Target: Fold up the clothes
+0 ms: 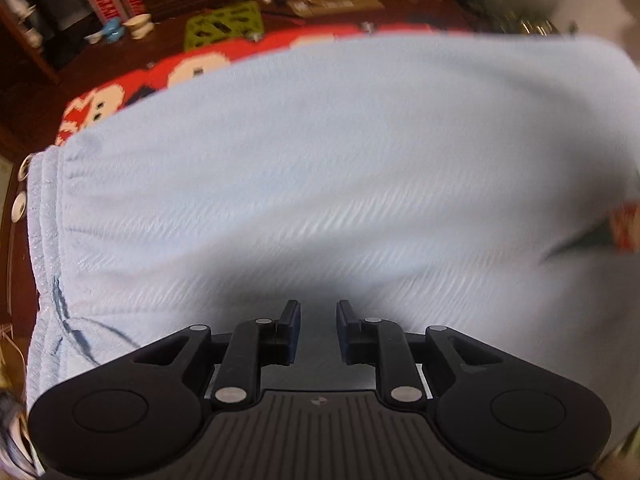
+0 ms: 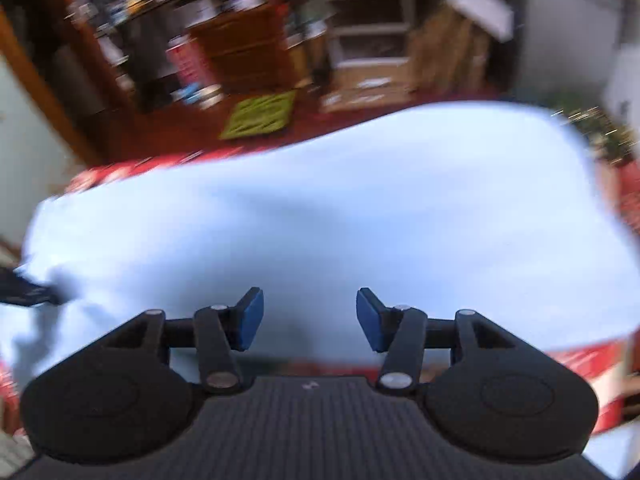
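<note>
The pale blue garment (image 1: 340, 168) lies spread, apparently folded over, on the red patterned cover (image 1: 132, 92); both the left gripper (image 1: 318, 330) and the right gripper (image 2: 310, 318) hover with fingers spread and empty, so further folds may remain.

Soft, even indoor light here. The left gripper (image 1: 318, 330) throws a dark shadow onto the pale cloth (image 1: 340, 168). Right view smears with motion blur (shelves especially), and fisheye bending curves both frames' edges.

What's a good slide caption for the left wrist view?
Open left tool poised over a pale blue garment spread on a red patterned cloth.
</note>
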Tool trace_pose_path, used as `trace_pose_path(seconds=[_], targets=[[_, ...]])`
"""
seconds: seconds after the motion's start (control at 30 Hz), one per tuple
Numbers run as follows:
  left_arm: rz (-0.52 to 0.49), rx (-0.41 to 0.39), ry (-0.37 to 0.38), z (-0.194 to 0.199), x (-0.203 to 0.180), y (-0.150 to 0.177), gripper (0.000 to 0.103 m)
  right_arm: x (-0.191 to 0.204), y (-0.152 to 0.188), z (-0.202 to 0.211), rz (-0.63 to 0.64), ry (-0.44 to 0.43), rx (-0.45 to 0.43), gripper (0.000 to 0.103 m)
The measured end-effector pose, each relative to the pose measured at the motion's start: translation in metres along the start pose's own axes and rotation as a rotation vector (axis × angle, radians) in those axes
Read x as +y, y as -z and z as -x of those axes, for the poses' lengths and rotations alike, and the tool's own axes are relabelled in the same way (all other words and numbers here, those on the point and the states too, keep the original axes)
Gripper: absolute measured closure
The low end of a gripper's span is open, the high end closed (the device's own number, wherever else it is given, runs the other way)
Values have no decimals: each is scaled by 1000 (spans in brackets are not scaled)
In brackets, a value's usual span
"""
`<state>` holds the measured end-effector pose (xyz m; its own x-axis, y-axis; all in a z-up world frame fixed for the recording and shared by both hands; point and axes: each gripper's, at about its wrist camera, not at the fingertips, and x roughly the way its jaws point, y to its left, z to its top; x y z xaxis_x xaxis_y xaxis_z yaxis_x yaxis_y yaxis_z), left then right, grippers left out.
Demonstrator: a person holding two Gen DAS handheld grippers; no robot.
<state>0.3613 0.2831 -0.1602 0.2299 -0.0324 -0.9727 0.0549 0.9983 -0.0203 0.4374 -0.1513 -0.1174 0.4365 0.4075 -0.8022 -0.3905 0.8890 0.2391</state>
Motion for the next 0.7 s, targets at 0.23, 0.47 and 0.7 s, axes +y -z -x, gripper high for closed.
trace_pose_path(seconds=[0.23,0.47,0.7], targets=[[3,24,130,-8,33,39,84,167,21,-64,22,-157,49,71],[34,4,218,10,71,64,84,260,50,-126,31,-135,219,91],[120,-34,202,28,117,73,82,257,70,-117,-12,-87,263,92]])
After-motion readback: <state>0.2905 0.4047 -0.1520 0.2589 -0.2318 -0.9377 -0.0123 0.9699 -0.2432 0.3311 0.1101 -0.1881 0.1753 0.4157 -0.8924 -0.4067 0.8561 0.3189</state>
